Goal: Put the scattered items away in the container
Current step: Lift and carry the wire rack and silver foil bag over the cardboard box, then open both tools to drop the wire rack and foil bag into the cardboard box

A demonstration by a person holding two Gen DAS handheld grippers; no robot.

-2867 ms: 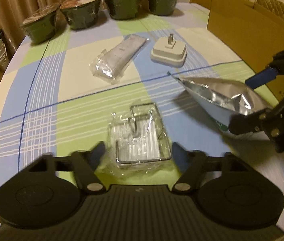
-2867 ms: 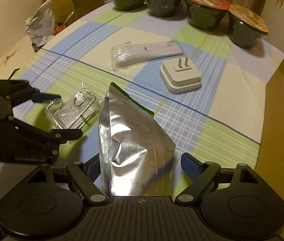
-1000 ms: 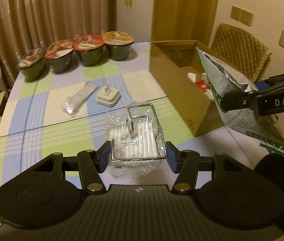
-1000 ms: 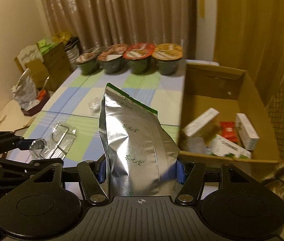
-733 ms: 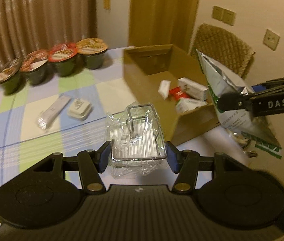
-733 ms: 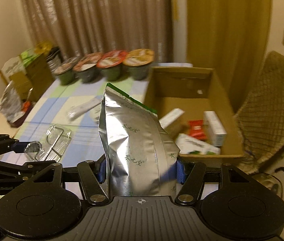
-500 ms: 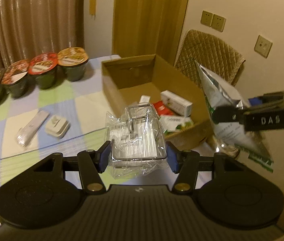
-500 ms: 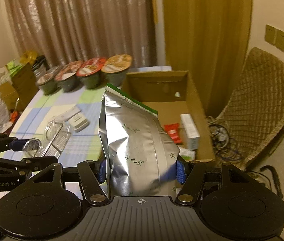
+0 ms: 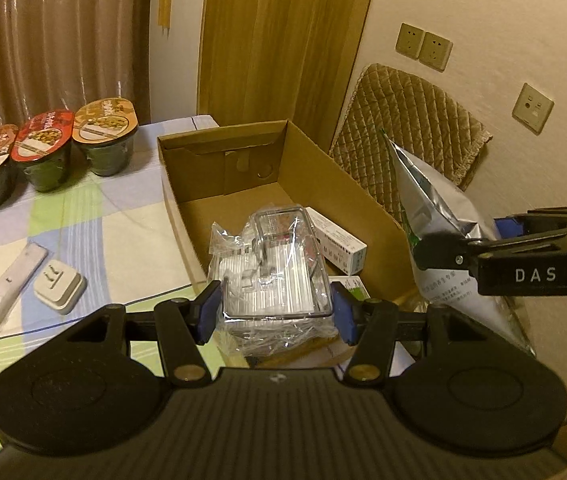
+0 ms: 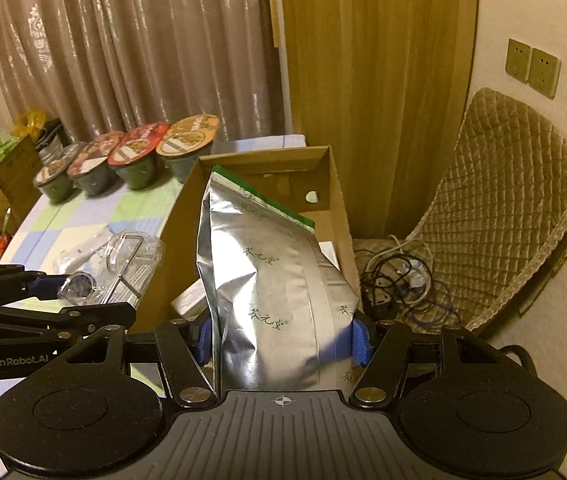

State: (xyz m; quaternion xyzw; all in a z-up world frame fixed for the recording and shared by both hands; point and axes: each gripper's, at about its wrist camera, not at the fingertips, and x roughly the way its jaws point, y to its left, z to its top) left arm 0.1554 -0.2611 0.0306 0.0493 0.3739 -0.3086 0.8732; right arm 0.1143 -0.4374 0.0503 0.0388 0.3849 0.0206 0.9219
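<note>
Two held items, wrapped rack (image 9: pixel 275 276) in left gripper (image 9: pixel 276 313), foil pouch (image 10: pixel 275 292) in right gripper (image 10: pixel 282 340)

Dim, warm yellowish indoor light fills both fisheye views, with straight lines bowing and corners darkening toward the edges, soft glare on the crinkled silver foil pouch (image 10: pixel 279 280) and the clear plastic-wrapped wire rack (image 9: pixel 275 276), and mild overall softness.

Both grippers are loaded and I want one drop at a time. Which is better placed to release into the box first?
Probably left: the left gripper holds the wrapped wire rack in front of the open cardboard box, while the right gripper's foil pouch sits off its right wall.
</note>
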